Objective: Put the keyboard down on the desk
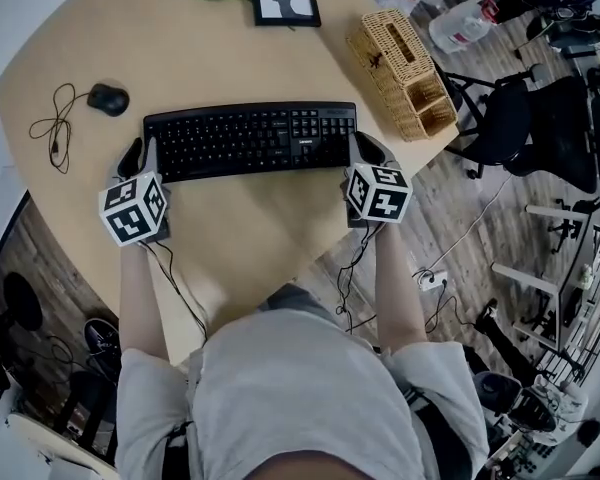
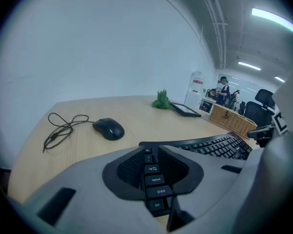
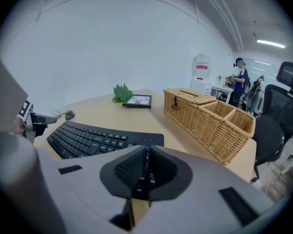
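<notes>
Head view shows the keyboard [image 1: 250, 140] over the tabletop [image 1: 180, 38], its long axis running left to right across the middle of the frame. The left gripper [image 1: 138, 156] is clamped on its left end, and the right gripper [image 1: 366, 150] is nearly closed on its thin right edge. Setting it down likely needs both ends lowered together; I cannot tell whether it already touches.
</notes>
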Demonstrator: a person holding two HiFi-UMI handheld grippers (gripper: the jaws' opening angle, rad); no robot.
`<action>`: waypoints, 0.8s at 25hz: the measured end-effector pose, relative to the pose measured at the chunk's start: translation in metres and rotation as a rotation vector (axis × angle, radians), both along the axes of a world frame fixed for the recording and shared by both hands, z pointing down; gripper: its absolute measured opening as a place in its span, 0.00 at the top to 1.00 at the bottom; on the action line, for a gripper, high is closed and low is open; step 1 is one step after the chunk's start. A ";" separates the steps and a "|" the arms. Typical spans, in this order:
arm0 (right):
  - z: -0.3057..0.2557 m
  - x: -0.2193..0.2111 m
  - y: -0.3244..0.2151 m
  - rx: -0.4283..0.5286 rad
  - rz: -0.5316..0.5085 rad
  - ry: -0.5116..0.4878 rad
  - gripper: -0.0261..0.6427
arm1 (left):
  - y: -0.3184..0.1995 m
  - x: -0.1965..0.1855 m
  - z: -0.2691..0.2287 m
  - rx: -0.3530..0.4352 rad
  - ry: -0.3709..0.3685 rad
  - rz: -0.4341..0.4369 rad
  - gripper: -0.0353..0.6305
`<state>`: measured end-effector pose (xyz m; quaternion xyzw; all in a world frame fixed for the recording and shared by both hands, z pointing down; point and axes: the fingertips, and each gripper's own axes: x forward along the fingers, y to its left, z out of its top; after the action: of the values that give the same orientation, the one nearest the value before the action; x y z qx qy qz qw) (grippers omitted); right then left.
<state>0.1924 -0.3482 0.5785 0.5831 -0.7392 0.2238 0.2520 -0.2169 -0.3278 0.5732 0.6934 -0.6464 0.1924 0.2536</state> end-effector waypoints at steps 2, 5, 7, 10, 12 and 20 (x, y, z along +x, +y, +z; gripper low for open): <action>-0.012 -0.007 0.004 0.034 -0.019 -0.035 0.93 | 0.003 -0.001 -0.013 0.040 -0.039 -0.013 0.91; -0.030 -0.015 0.011 0.096 -0.041 -0.081 0.94 | 0.012 0.002 -0.032 0.097 -0.085 -0.011 0.93; -0.040 -0.018 0.016 0.129 -0.051 -0.094 0.94 | 0.019 0.007 -0.045 0.132 -0.092 0.002 0.93; -0.056 -0.021 0.024 0.167 -0.055 -0.099 0.94 | 0.030 0.013 -0.062 0.172 -0.084 0.017 0.93; -0.068 -0.023 0.031 0.194 -0.052 -0.120 0.94 | 0.039 0.016 -0.073 0.198 -0.093 0.023 0.93; -0.117 -0.024 0.063 0.317 -0.056 -0.143 0.94 | 0.073 0.026 -0.128 0.319 -0.087 -0.002 0.93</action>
<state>0.1681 -0.2848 0.4619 0.5773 -0.7972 0.1385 0.1097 -0.1909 -0.2548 0.4451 0.7153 -0.6798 0.1168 0.1122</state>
